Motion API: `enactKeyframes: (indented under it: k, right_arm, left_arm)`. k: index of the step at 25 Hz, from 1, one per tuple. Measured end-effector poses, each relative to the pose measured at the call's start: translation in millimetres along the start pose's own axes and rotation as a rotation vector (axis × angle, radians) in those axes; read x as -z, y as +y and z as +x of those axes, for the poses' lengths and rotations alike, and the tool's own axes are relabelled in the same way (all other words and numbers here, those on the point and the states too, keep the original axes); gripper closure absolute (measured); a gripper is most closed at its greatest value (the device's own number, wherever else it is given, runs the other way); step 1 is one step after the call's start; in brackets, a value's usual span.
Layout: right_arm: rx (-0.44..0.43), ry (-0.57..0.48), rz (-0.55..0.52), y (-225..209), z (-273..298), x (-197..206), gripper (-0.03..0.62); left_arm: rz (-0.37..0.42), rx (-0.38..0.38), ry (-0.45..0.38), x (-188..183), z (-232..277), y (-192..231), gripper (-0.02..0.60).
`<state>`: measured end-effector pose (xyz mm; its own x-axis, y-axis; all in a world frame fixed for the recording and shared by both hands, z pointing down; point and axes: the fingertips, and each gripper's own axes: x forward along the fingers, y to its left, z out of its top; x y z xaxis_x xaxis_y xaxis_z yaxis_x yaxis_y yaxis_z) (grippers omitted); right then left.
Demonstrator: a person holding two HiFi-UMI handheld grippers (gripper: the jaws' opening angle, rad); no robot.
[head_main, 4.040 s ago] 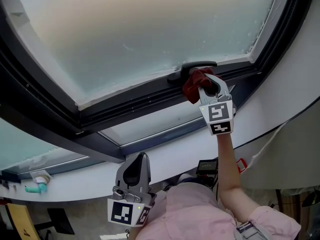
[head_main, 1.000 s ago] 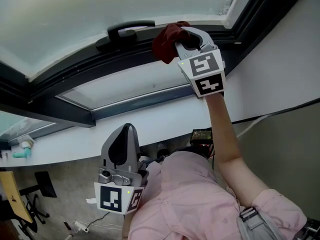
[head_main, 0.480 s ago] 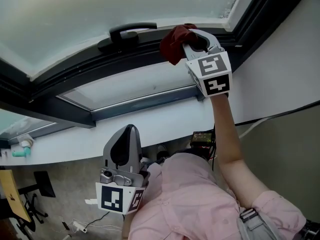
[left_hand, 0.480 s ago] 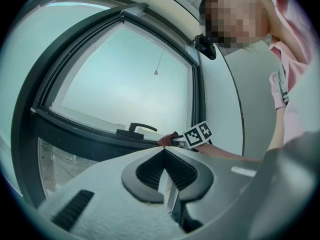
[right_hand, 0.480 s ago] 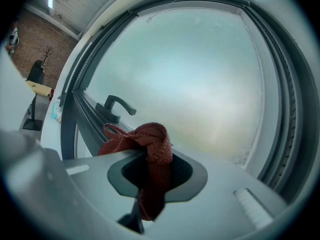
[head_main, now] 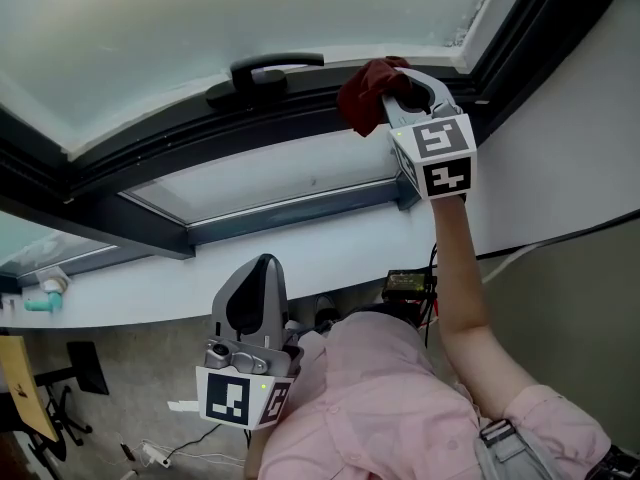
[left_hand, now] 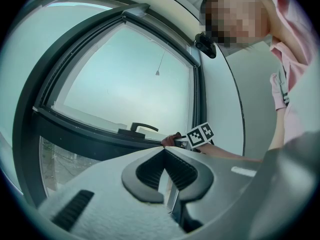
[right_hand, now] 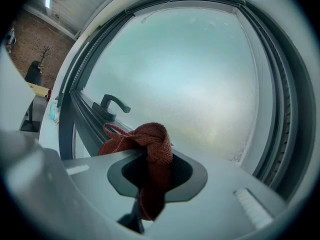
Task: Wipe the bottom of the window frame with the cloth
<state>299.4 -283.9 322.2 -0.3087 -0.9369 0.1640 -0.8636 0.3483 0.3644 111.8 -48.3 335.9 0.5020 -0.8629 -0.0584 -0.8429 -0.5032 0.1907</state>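
cloth [head_main: 368, 94] bunched in right gripper [head_main: 400, 96]; frame contact hidden

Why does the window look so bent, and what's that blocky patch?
Left and right gripper views: wide-angle lenses bow the straight window frame and leave a dark round border. Head view: the frame curves less. Left gripper view: the mosaic patch was added afterwards to hide a face. Right gripper view: the red cloth is sharp against bright, hazy glass.

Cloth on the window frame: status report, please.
Right gripper shut on cloth, cloth against bottom window frame. Left gripper shut, empty, held low. Window handle just left of cloth.
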Motion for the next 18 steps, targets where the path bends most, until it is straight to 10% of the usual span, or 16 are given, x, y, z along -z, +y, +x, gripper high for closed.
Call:
enactKeyframes:
  k: [18]
  right_arm:
    - [0.050, 0.025, 0.034, -28, -8, 12, 0.526]
  left_arm:
    - [-0.040, 0.008, -0.014, -2, -3, 3, 0.581]
